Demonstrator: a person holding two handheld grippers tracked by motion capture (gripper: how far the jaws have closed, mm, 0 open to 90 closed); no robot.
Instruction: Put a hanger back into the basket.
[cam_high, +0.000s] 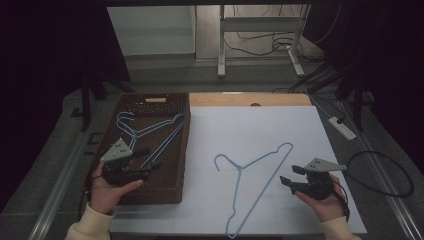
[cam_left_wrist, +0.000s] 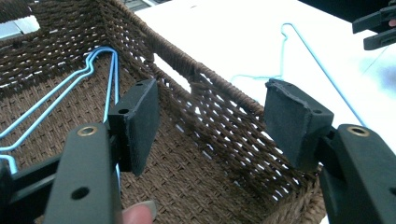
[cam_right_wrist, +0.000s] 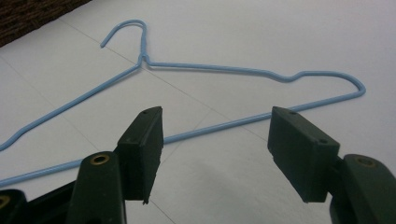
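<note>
Left hand: I saw it come in from the tabletop's near left corner, palm up under the tool, cream sleeve at the near edge.
Left gripper: I held it over the near half of the woven basket, pointing toward the basket's right wall; the grey plate sat on top, tilted.
Left jaws: they stood wide with nothing between the pads; in the left gripper view the gap framed the basket's wall and rim.
Basket: it sat along the tabletop's left edge, long side running from near to far.
Hangers in the basket: two blue wire hangers lay stacked on the basket floor, hooks toward the far left corner of the basket, just beside the left gripper.
Loose hanger: a blue wire hanger lay flat on the white sheet in the middle of the tabletop, one tip near the near edge, apart from the basket.
Right hand: I saw it come in from the near right corner, fingers cupped under the tool.
Right gripper: it was held low near the sheet's right edge, pointing left at the loose hanger's long bar.
Right jaws: they stood wide and empty; in the right gripper view the bar ran across behind the gap, untouched.
</note>
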